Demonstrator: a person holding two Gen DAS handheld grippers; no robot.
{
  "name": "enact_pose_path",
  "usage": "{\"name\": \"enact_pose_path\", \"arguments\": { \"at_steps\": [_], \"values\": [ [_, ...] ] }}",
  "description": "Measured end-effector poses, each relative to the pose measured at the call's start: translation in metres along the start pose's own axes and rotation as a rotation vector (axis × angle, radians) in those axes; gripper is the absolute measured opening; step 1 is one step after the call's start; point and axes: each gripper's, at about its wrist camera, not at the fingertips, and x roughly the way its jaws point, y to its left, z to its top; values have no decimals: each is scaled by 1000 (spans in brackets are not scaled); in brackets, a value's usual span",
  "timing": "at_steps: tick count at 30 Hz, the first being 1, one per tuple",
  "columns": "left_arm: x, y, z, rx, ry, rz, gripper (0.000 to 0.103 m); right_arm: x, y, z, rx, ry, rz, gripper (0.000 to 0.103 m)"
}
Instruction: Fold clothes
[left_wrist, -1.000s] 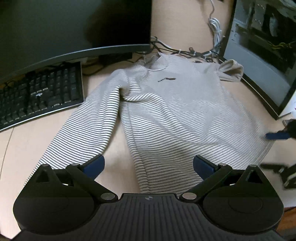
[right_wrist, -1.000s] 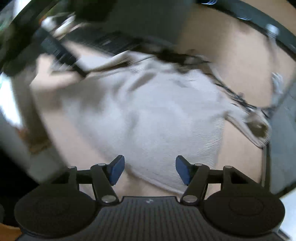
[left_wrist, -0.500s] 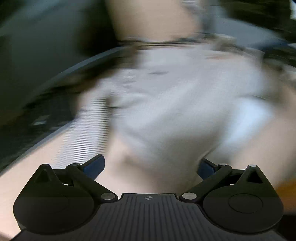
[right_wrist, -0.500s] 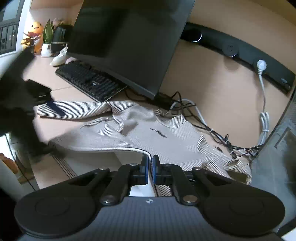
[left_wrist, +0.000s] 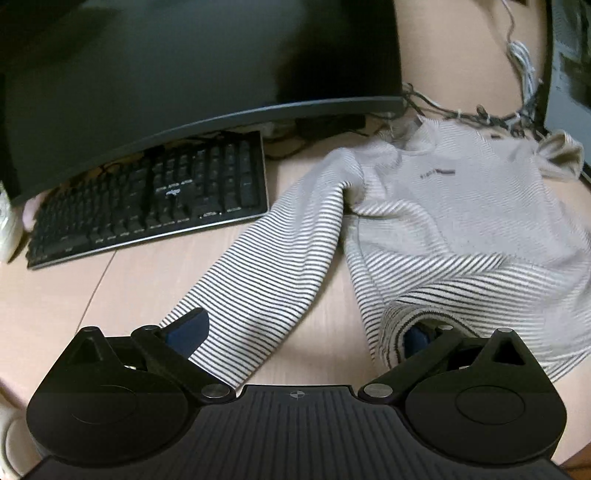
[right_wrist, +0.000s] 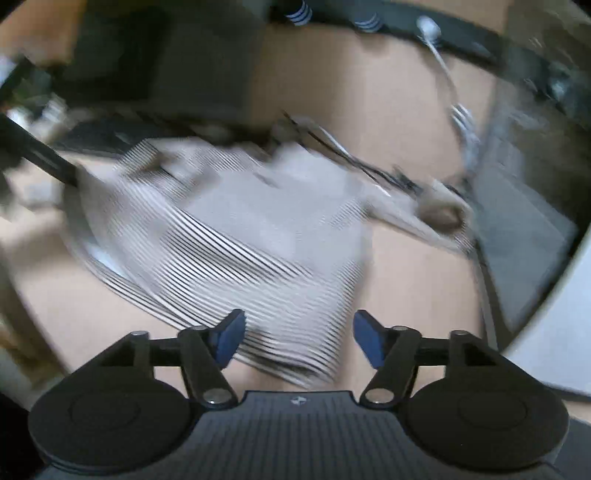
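Striped shirt: long axis runs away from you, hem nearest. Left tool wide open, empty, straddling sleeve and hem. Right tool open, empty, over the hem corner.

Left gripper fingers spread wide; right gripper fingers apart.

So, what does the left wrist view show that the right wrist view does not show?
Only the left wrist view shows the keyboard clearly, under the monitor, and the shirt's chest logo. Only the right wrist view, which is blurred, shows the white wall plug. Both show the striped shirt on the desk and an open hand-held gripper, left and right.
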Motion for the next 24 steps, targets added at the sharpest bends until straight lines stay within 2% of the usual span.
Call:
{"name": "enact_pose_path", "arguments": {
  "at_steps": [2, 4, 6, 9, 12, 13, 15, 17, 20, 22, 24],
  "values": [
    [-2, 2, 1, -26, -10, 14, 103, -2, 14, 2, -116, 2, 21, 85],
    [-2, 2, 3, -39, -2, 28, 103, 8, 21, -4, -205, 34, -13, 85],
    [-4, 1, 3, -42, 1, 38, 103, 16, 12, -7, -159, 48, -42, 84],
    [-6, -1, 2, -43, 3, 49, 103, 13, -7, -4, -48, 15, -112, 84],
    [-7, -1, 0, -54, 6, 59, 103, 8, -20, -1, 2, -31, -295, 82],
    [-7, -1, 0, -58, 8, 60, 103, 6, -24, 1, 24, -44, -308, 82],
    [-8, -1, -1, -66, 14, 60, 103, 2, -27, 6, 67, -55, -253, 82],
    [-7, -1, 1, -66, 16, 58, 103, 5, -20, 10, 74, -47, -144, 82],
    [-7, -2, 4, -65, 19, 54, 103, 15, 8, 19, 22, -51, 25, 82],
    [-7, -3, 6, -64, 21, 52, 103, 24, 33, 30, -45, -62, 105, 82],
    [-7, -4, 8, -62, 22, 48, 103, 36, 58, 41, -99, -80, 148, 82]
  ]
}}
